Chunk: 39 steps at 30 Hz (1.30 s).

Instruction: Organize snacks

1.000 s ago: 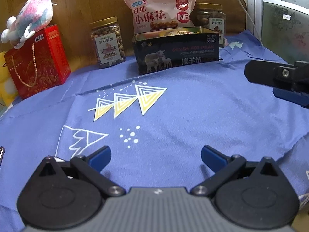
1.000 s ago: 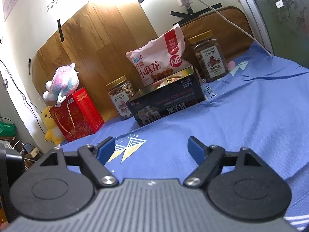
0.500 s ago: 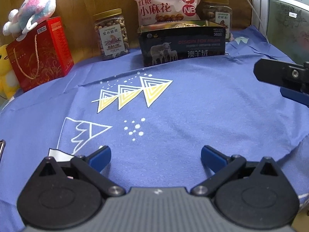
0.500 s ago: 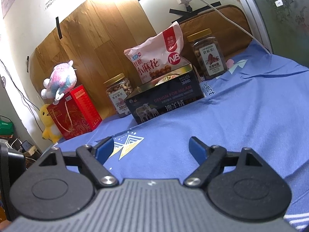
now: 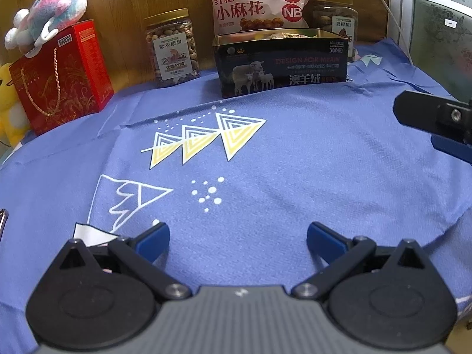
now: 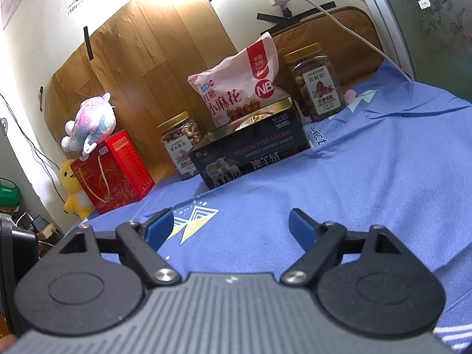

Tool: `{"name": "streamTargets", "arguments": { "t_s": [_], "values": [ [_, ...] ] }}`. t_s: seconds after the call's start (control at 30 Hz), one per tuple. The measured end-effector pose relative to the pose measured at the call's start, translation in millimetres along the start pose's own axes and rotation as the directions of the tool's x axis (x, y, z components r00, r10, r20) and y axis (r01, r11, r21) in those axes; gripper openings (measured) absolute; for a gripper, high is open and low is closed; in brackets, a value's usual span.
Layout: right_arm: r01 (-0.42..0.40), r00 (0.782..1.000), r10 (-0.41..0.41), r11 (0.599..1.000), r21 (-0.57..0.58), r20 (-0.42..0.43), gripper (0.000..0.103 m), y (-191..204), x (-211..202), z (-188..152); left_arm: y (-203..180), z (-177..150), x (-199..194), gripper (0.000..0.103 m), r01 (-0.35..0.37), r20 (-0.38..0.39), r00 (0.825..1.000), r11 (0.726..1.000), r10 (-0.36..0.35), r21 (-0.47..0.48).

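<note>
At upper centre, the open tin [image 5: 281,67] holds snacks; both the left gripper [image 5: 237,236] and the right gripper [image 6: 230,225] gape empty.

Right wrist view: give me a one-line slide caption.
Open right gripper hovers empty over blue cloth, facing a dark tin, snack bag and two nut jars.

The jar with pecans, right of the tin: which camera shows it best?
The right wrist view. There the pecan jar stands nearly whole, its gold lid and label clear, only its lower left edge behind the tin. In the left wrist view the jar is dim, half hidden behind the tin and the bag.
</note>
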State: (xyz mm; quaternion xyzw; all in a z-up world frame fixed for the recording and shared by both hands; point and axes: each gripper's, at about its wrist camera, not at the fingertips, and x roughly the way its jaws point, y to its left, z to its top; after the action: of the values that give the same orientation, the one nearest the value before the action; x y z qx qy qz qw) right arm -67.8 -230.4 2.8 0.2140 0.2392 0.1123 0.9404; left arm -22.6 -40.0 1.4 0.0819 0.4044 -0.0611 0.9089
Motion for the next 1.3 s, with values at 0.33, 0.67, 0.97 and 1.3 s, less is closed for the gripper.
{"name": "streamTargets", "arguments": {
  "t_s": [0.33,0.67,0.97,1.3],
  "values": [
    [0.005,1.000,-0.005,1.000,-0.001,0.005,0.088,0.2,-0.6,-0.3,2.1,0.8,-1.7,0.103,0.000,0.006,1.000,1.000,0.000,-0.002],
    [0.006,1.000,-0.006,1.000,-0.002,0.016,0.088,2.4,-2.6,0.7,8.5,5.6,-15.4,0.103,-0.060,0.077,0.995,0.998,0.061,-0.006],
    [0.008,1.000,-0.008,1.000,-0.007,0.020,0.089,5.1,-2.2,-0.1,12.1,11.0,-29.2,0.103,-0.231,0.192,0.956,0.973,0.224,0.015],
    [0.011,1.000,-0.011,1.000,0.000,0.020,0.089,5.0,-1.4,-1.0,16.4,9.4,-27.2,0.103,-0.132,0.140,0.982,0.991,0.130,0.007]
  ]
}}
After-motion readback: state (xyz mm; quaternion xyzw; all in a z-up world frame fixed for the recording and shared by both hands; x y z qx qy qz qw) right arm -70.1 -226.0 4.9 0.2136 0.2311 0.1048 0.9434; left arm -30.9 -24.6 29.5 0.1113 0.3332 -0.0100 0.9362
